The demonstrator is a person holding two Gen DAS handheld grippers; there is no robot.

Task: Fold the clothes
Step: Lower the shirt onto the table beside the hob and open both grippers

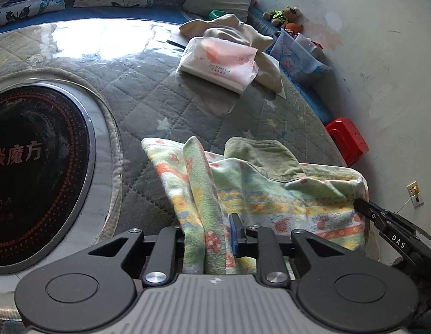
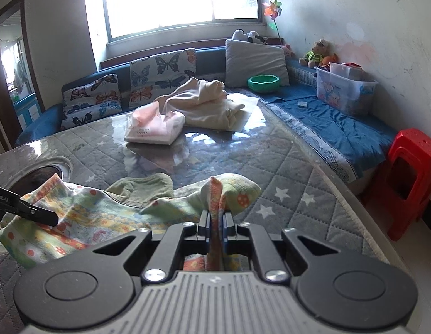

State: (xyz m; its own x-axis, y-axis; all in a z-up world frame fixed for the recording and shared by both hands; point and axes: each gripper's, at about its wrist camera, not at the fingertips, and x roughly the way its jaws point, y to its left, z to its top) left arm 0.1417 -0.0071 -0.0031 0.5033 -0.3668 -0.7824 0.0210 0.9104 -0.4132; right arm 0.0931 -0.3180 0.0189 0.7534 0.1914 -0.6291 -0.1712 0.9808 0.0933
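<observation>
A pastel patterned garment point(image 1: 285, 192) with a plain green inner part point(image 1: 260, 153) lies crumpled on the grey quilted table cover point(image 1: 165, 103). My left gripper point(image 1: 208, 224) is shut on a thick bunched fold of it at the near left edge. My right gripper point(image 2: 215, 217) is shut on a thin upright fold of the same garment point(image 2: 104, 208) at its right edge. Each view also shows the other tool at work: the right gripper's fingertips point(image 1: 363, 206) on the cloth's right corner, the left gripper's fingertips point(image 2: 48, 218) on its left side.
A round black heater panel point(image 1: 34, 172) is set in the table to the left. Further back lie a pink and white packet point(image 2: 155, 128) and a cream pile of clothes point(image 2: 212, 105). A red stool point(image 2: 413, 178), a plastic box point(image 2: 346, 91) and a green bowl point(image 2: 264, 83) stand to the right.
</observation>
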